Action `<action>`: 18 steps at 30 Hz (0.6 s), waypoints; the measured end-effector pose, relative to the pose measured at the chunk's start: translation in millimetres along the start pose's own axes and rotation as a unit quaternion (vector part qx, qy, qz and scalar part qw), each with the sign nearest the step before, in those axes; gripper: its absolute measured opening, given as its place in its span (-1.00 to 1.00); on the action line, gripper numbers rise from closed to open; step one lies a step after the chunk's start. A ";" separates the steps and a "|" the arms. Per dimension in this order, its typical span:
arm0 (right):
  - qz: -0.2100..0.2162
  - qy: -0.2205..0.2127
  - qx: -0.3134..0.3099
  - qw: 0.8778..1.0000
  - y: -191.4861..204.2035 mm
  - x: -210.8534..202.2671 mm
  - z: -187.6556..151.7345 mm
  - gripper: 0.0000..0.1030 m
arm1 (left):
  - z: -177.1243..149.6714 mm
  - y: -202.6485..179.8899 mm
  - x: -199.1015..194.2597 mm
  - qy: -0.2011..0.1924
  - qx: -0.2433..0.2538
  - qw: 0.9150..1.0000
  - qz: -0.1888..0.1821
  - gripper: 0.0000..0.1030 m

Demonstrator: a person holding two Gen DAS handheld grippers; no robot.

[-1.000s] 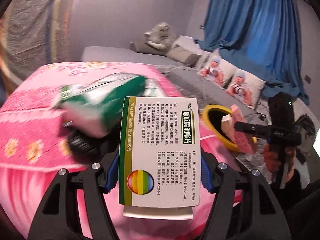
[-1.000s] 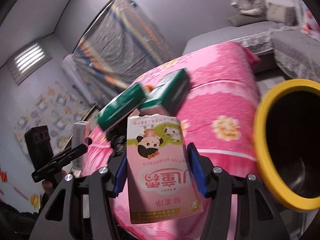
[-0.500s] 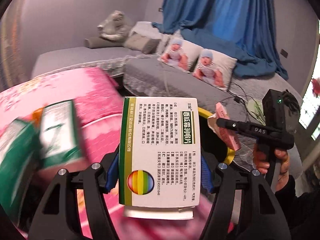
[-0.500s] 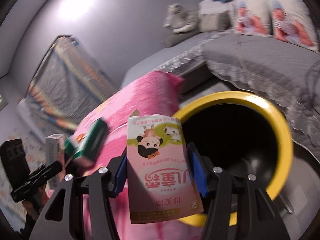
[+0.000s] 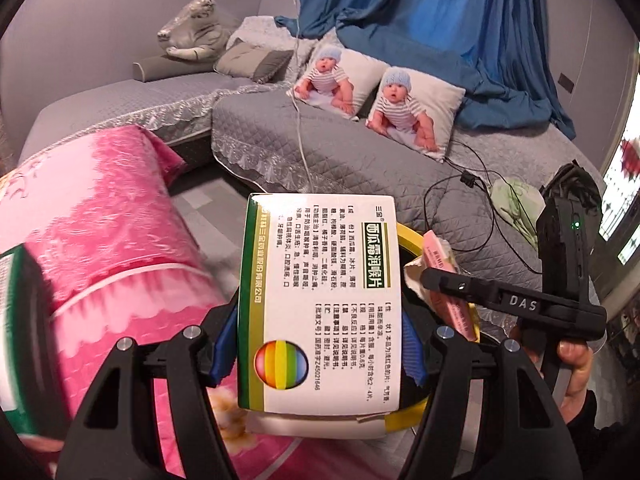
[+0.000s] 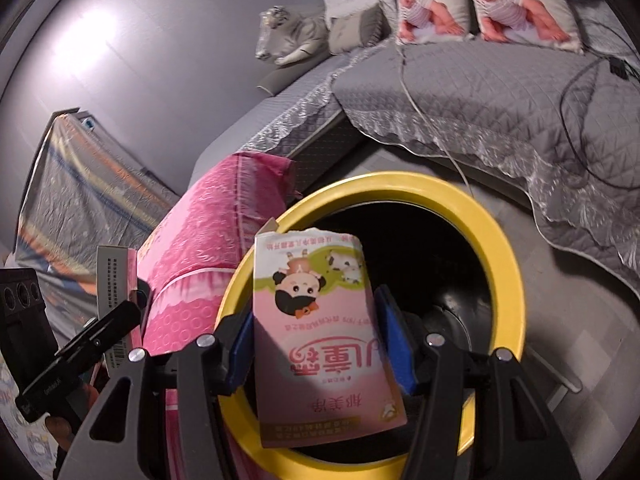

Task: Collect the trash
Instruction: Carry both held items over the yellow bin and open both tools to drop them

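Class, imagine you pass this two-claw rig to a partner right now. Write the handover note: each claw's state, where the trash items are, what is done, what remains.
Left claw: shut on the white and green box, held near the yellow-rimmed bin.
Right claw: shut on the pink carton, poised over the bin's mouth.
Done: both items picked up and brought to the bin.
Left: neither is dropped yet. Release the pink carton, then the box. A green box remains on the pink cloth; it likely goes in next.

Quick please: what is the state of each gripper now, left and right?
Left gripper: closed on the white medicine box.
Right gripper: closed on the pink carton, above the yellow-rimmed bin.
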State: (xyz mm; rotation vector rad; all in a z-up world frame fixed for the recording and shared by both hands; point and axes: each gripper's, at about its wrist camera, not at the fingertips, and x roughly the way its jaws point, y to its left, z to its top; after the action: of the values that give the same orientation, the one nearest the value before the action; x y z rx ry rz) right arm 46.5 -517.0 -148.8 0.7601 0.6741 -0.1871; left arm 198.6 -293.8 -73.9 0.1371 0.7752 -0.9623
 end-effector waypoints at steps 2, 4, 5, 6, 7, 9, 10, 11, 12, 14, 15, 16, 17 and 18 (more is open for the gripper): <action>-0.002 0.005 0.016 1.000 -8.6 2.7 -0.4 0.03 | 2.6 -6.4 11.8 0.005 0.000 1.000 -0.005 0.20; -0.005 0.005 0.026 1.000 -14.1 3.3 0.0 0.03 | 4.1 -11.6 18.6 0.007 0.002 1.000 -0.007 0.20; -0.007 0.004 0.028 1.000 -16.2 2.5 0.4 0.03 | 5.6 -13.9 20.8 0.006 0.003 1.000 -0.009 0.20; -0.009 0.002 0.029 1.000 -17.3 1.1 0.9 0.04 | 7.2 -16.0 22.2 0.005 0.005 1.000 -0.011 0.20; -0.011 0.001 0.029 1.000 -18.6 -0.2 2.8 0.09 | 6.5 -17.9 21.5 0.004 0.005 1.000 -0.013 0.20; -0.019 -0.005 0.037 0.999 -21.8 -4.9 4.6 0.18 | 5.9 -17.7 19.0 0.000 0.003 1.000 -0.014 0.38; -0.021 -0.010 0.041 0.999 -23.2 -7.7 5.5 0.32 | 3.8 -15.1 15.8 -0.005 -0.002 1.000 -0.009 0.67; -0.023 -0.014 0.044 0.999 -22.8 -10.8 5.8 0.39 | 2.6 -12.1 12.5 -0.013 -0.010 1.000 -0.003 0.79; -0.027 -0.021 0.048 0.998 -24.2 -14.9 6.0 0.46 | 0.5 -7.3 7.7 -0.017 -0.019 1.000 -0.003 0.79; -0.027 -0.026 0.049 0.998 -25.4 -19.3 6.6 0.46 | -1.6 1.8 3.8 -0.013 -0.038 0.999 -0.006 0.82; -0.025 -0.029 0.052 0.998 -25.8 -22.7 5.0 0.46 | -4.0 7.5 -0.1 -0.013 -0.049 0.999 0.001 0.83; -0.023 -0.031 0.054 0.998 -26.5 -24.0 4.7 0.46 | -5.6 11.2 -3.5 -0.014 -0.054 0.998 0.005 0.83; -0.019 -0.032 0.055 0.998 -26.5 -25.7 2.7 0.46 | -7.4 14.4 -6.8 -0.013 -0.056 0.998 0.008 0.83; -0.014 -0.032 0.054 0.998 -25.3 -26.7 0.2 0.46 | -11.0 16.8 -11.8 -0.012 -0.053 0.998 0.013 0.83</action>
State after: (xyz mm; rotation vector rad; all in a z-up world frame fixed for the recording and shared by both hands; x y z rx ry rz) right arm 16.1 -537.4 -146.6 0.8457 0.6177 -0.2736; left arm 201.9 -271.1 -78.0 0.0430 0.7982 -0.8950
